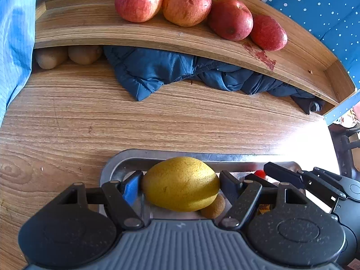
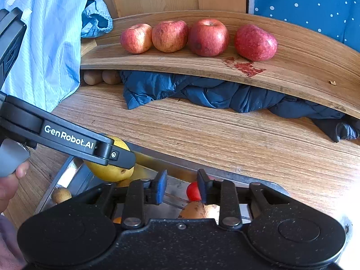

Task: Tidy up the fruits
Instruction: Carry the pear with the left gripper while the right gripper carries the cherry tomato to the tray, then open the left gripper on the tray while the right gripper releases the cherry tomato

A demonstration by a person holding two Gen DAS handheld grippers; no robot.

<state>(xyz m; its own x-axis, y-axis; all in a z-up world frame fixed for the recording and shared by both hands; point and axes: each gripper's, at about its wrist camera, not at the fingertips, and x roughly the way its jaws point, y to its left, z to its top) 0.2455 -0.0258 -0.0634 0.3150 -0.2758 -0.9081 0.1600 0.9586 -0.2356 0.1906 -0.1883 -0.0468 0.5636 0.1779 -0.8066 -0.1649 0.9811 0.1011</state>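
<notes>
A yellow pear (image 1: 180, 183) is clamped between the fingers of my left gripper (image 1: 180, 185), just above a metal tray (image 1: 180, 154). Beneath it in the tray lies a brown kiwi (image 1: 213, 207). My right gripper (image 2: 182, 189) hovers open over the same tray (image 2: 227, 176), with a small red fruit (image 2: 193, 191) beside its right finger. The right wrist view also shows the pear (image 2: 110, 172) held from the left, a kiwi (image 2: 60, 194) and a brownish fruit (image 2: 198, 210) in the tray. Several red apples (image 1: 186, 5) sit in a row on a wooden shelf (image 1: 157, 38).
Two kiwis (image 1: 84, 55) lie under the shelf at the left, next to a dark blue quilted jacket (image 1: 157, 72). A light blue garment (image 2: 45, 45) hangs at the left. A hand (image 2: 11, 186) holds the left gripper's handle. Bare wooden tabletop (image 1: 135, 121) lies between tray and shelf.
</notes>
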